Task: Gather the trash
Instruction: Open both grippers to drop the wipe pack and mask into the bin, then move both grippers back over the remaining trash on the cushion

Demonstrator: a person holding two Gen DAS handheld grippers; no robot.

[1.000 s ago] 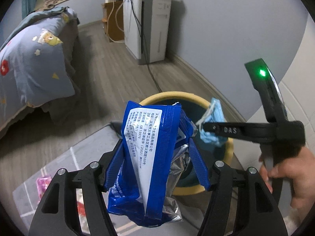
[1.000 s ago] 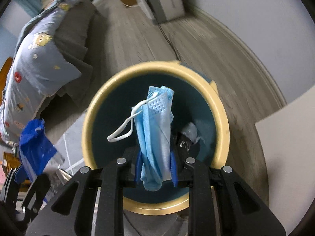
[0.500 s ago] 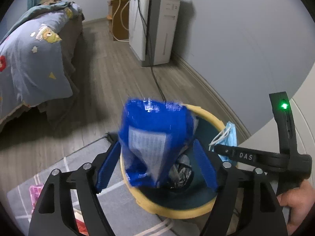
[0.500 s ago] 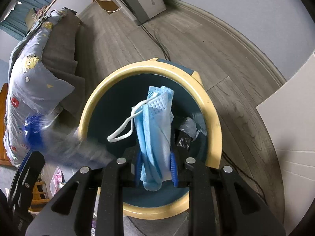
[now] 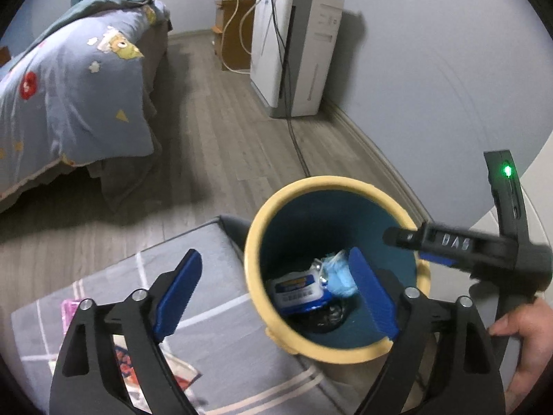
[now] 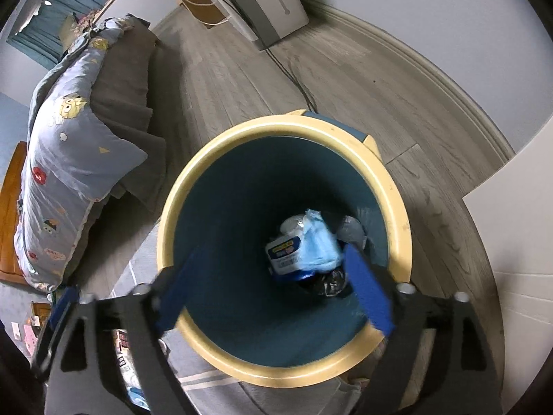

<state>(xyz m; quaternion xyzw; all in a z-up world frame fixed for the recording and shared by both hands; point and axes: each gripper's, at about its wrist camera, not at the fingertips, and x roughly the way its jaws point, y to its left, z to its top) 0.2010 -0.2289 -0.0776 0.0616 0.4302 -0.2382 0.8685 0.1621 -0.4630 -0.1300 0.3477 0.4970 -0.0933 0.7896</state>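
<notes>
Grey plank flooring fills the room, with a bed draped in a blue cartoon-print quilt (image 5: 72,83) at upper left. Lower centre, the left gripper (image 5: 276,297) is seen with jaws opening wide and empty; its blue foil snack wrapper (image 5: 297,292) has been dropped into the one yellow-rimmed teal bin (image 5: 345,183). The right gripper (image 6: 273,294), likewise opening and empty, has released one pale blue face mask (image 6: 319,242) onto it. Two pieces are thus counted binned; pink litter (image 5: 71,311) remains on the grey mat at lower left.
</notes>
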